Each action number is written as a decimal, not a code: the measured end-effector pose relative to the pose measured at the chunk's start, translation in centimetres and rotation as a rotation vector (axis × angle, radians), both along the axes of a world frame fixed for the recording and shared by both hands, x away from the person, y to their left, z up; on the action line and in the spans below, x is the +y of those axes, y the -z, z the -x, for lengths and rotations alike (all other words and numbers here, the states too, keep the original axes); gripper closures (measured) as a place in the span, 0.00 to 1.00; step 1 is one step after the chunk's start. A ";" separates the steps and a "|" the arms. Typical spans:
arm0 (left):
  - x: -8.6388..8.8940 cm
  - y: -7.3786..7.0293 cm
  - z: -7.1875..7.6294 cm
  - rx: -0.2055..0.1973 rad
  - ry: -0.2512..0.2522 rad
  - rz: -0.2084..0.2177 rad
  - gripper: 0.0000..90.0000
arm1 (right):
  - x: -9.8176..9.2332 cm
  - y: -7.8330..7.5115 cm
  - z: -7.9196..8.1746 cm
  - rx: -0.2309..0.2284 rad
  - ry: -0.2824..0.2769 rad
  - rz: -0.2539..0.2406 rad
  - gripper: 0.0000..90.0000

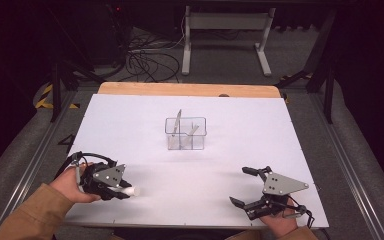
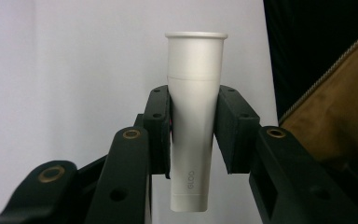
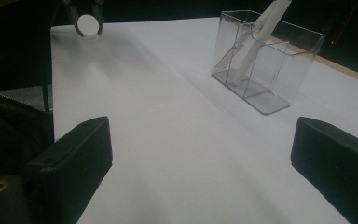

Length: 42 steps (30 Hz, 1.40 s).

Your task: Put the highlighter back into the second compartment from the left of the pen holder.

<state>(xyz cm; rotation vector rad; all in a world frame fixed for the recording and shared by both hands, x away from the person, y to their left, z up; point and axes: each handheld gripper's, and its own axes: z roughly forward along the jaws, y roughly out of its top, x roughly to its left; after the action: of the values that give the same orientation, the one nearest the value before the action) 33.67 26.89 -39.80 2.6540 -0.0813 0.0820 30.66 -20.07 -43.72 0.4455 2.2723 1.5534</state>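
Here the left claw [image 1: 125, 191] is clamped on a white tube [image 2: 193, 126], its two black pads pressing the tube's sides about midway along. In the left gripper view the tube points away from the camera, its wider cap end farthest out and its flat crimped end nearest, with faint lettering near that end. In the high view the tube's cap end sticks out of the claw toward the middle of the counter [image 1: 145, 120], near the front left corner, over the white surface; whether it touches the surface I cannot tell. In the right gripper view the round cap end faces the camera in the far top left.

The right claw [image 1: 242, 186] stands wide apart with nothing between its pads, near the front right corner of the counter, well apart from the left one.

A clear plastic organizer [image 1: 185, 133] with compartments stands near the counter's middle, well apart from both claws. Two white tubes [image 3: 261, 35] lean upright inside it.
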 end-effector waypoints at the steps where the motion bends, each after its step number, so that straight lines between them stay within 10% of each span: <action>1: 0.0 -0.2 0.0 0.000 -0.005 0.015 0.76 | 0.0 0.0 0.0 -0.001 0.000 0.000 0.07; 42: 0.4 -4.3 -1.9 0.002 -0.330 0.528 0.76 | -0.2 0.0 0.0 -0.002 0.007 0.003 0.07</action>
<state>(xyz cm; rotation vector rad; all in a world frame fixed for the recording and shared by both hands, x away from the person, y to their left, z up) 35.56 27.28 -35.50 2.1164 0.3351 0.1813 30.63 -20.24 -43.76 0.4499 2.2692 1.5459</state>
